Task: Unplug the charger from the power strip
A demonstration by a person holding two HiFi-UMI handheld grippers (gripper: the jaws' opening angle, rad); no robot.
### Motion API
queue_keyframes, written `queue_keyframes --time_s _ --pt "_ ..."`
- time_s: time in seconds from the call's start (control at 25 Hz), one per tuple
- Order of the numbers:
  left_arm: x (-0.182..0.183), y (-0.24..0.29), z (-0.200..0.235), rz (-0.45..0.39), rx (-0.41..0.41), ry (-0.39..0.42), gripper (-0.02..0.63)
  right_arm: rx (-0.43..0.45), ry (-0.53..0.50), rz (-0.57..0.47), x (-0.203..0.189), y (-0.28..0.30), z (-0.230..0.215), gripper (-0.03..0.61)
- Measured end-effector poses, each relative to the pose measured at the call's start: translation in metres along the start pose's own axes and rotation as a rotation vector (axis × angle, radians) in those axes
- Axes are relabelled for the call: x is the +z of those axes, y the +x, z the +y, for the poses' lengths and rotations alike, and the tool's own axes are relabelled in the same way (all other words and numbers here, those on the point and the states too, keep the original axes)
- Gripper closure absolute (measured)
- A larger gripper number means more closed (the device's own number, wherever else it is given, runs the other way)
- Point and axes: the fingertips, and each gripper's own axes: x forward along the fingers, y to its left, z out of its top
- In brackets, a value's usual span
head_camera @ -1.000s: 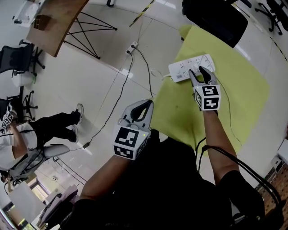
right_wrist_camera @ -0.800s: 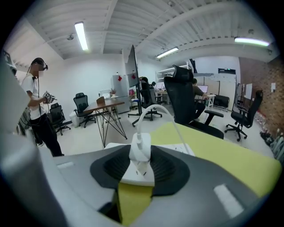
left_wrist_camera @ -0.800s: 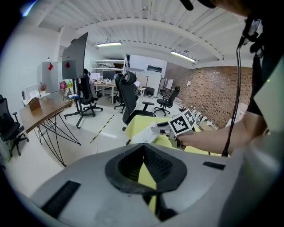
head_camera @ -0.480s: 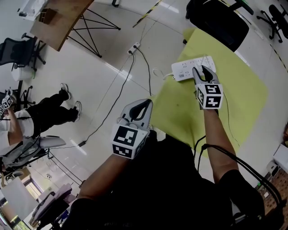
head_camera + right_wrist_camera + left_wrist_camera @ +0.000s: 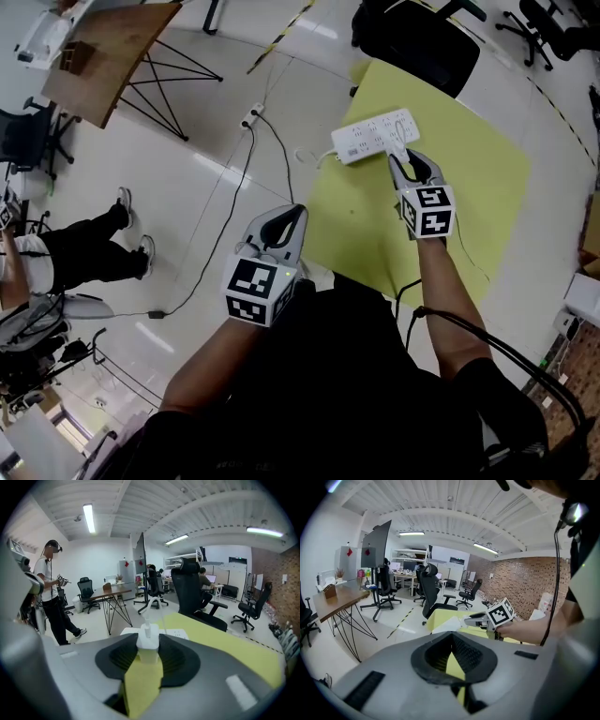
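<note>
1. While the person works over a table draped in a yellow-green cloth point(image 5: 473, 178), the right hand-held gripper point(image 5: 406, 164) clamps a small white block-shaped plastic charger point(image 5: 149, 641) between its jaws, which have just been closing onto it.
2. Seen along those jaws, the charger stands upright between the pads, and a thin white cable point(image 5: 151, 603) arcs up and away from its top.
3. The long white plastic power strip point(image 5: 370, 139) lies flat on the cloth just beyond the gripper's tips, near the table's far edge.
4. From the head view the charger looks lifted off the strip's near end, so the pull itself appears done. Whether the prongs are fully clear of the socket cannot be told from these angles.
5. The left hand-held gripper point(image 5: 292, 216) hangs off the table's near corner above the pale tiled floor point(image 5: 216, 122), well apart from the strip. Its jaws are together with nothing between them, and it takes no part in the pull.
6. What seems left, by this reading, is to carry the charger fully away from the strip and set it down on the cloth. The trailing cable could drag across the strip on the way.
</note>
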Motion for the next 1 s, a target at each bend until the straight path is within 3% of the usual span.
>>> queue_keyframes --time_s 0.24,0.4,0.68,0.88,1.0 --pt "0.002 -0.005 -0.009 -0.024 -0.048 0.023 0.607 -0.051 0.042 0.015 -0.019 -0.041 -0.011 0.443" --pt "0.004 -0.007 -0.017 -0.053 -0.093 0.016 0.607 -0.088 0.130 0.023 -0.039 -0.076 -0.015 0.443" --pt "0.005 -0.023 -0.028 -0.091 -0.173 0.041 0.607 -0.051 0.517 0.035 -0.089 -0.111 0.001 0.443" --pt "-0.008 -0.036 -0.024 -0.101 -0.220 0.044 0.607 -0.106 0.527 0.110 -0.136 -0.129 0.026 0.442" --pt "-0.021 -0.041 -0.018 -0.086 -0.237 0.041 0.606 -0.104 0.583 0.113 -0.152 -0.135 0.040 0.443"
